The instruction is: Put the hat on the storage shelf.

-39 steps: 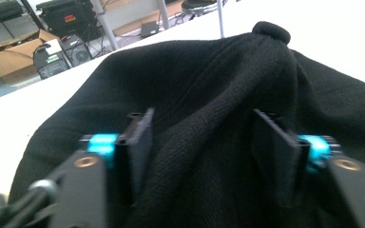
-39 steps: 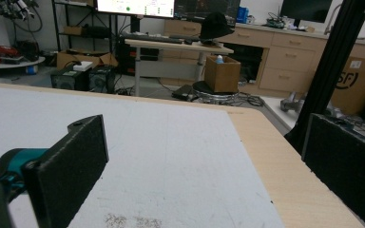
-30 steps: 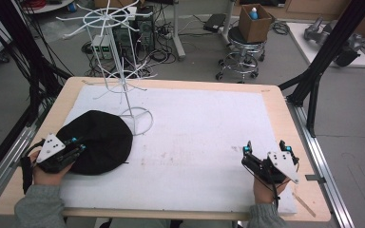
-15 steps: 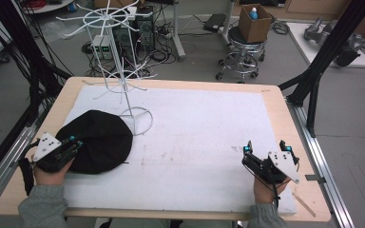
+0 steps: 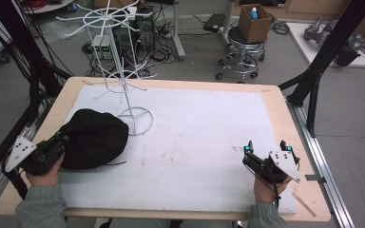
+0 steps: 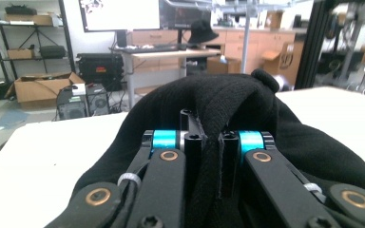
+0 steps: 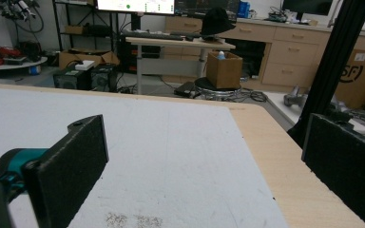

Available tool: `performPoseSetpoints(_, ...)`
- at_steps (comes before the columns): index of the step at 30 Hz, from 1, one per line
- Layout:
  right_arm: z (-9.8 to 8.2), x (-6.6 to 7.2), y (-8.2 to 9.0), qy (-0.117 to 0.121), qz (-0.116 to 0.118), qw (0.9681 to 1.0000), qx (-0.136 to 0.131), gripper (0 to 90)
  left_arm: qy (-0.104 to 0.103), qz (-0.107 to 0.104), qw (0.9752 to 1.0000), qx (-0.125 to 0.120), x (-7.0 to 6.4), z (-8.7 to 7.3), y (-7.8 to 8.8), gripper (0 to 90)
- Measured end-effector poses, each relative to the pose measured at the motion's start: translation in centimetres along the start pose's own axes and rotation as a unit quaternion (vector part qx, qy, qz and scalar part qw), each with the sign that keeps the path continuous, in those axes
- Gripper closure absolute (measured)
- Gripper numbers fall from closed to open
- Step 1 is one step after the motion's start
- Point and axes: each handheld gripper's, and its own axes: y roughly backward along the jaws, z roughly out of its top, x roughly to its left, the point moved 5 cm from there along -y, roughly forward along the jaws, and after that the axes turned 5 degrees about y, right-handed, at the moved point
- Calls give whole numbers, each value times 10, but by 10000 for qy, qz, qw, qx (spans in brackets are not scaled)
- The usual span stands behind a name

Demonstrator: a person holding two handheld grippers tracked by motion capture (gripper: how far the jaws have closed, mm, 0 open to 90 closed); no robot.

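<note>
At table's left, left tongs [image 6: 208, 142] pinch black hat [image 5: 95, 137]

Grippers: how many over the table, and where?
2. Left gripper at the table's left edge, shut on the black hat; right gripper near the right front corner, open, holding nothing.

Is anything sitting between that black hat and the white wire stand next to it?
Nothing visible. The black hat, pinched at its edge by the left gripper, lies on the white mat right beside the ring base of the wire stand.
</note>
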Motion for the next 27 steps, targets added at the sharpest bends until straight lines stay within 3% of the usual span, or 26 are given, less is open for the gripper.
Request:
performPoseSetpoints(1,0,0,0,2,2,10000,-8,5,132,-1,9999,-109,1,2,1,856)
performPoseSetpoints(2,0,0,0,22,11,10000,-27,5,132,-1,9999,-109,1,2,1,856)
performPoseSetpoints(4,0,0,0,37,30,10000,-10,5,399,157,9979,-475,3,9,8,855)
performPoseSetpoints(10,0,0,0,-4,41,10000,-17,6,336,285,9955,-837,2,19,16,855)
performPoseSetpoints(15,0,0,0,-31,75,10000,7,6,303,481,9916,-1161,2,30,26,855)
performPoseSetpoints(18,0,0,-1,-37,97,9999,5,6,360,562,9890,-1321,6,37,32,855)
performPoseSetpoints(24,0,0,0,-43,123,9999,-1,6,389,605,9863,-1486,10,46,41,854)
performPoseSetpoints(25,0,0,0,-46,131,9999,0,6,449,656,9843,-1576,12,48,44,854)
performPoseSetpoints(27,0,0,0,-57,131,9999,8,6,489,680,9832,-1623,12,49,45,854)
